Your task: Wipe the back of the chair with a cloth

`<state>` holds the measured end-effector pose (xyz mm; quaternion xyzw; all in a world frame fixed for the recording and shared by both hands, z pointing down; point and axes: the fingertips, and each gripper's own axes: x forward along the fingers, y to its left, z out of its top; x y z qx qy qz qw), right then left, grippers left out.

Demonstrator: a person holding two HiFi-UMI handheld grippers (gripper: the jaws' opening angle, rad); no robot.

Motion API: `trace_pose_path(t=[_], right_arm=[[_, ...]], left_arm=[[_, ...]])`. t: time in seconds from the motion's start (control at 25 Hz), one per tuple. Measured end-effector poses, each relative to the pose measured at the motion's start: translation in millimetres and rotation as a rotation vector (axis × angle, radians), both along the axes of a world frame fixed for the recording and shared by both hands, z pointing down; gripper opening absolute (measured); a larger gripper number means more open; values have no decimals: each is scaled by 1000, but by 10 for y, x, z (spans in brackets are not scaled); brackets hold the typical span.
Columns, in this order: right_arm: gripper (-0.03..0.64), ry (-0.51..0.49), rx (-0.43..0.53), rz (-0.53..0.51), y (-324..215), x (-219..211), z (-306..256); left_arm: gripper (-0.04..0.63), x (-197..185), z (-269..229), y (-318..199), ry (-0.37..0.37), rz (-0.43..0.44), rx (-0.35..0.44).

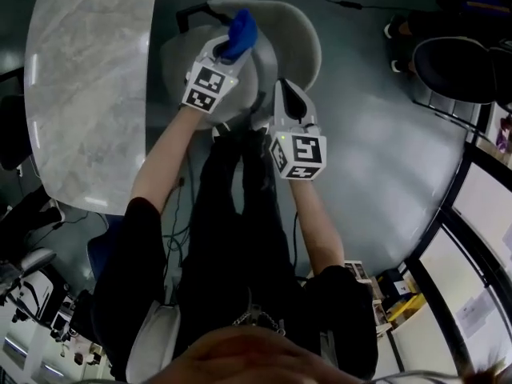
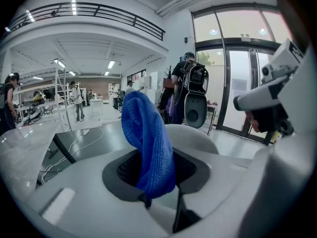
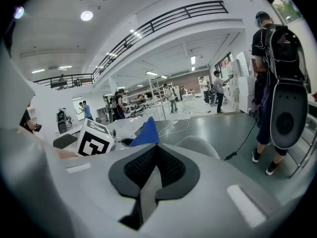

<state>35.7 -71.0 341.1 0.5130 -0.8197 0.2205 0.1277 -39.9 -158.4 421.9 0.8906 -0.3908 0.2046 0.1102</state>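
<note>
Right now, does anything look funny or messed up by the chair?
Nothing stands out. The left claw pinches the blue cloth over the gray chair; the right claw is shut, empty.

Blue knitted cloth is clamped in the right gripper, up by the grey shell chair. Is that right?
Not quite. The blue knitted cloth is clamped in the left gripper, not the right gripper. The left gripper view shows it standing up from between those jaws. It is up by the grey shell chair, as you said.
</note>
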Motion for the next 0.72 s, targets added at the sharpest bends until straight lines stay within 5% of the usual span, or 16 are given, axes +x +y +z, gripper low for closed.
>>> trace_pose_path(t=[0.36, 0.72], right_arm=[[3, 36, 30, 100, -294, 196, 317], [3, 79, 16, 156, -196, 481, 606]], left_arm=[[124, 283, 360, -658, 33, 34, 86], [124, 649, 604, -937, -18, 103, 129]])
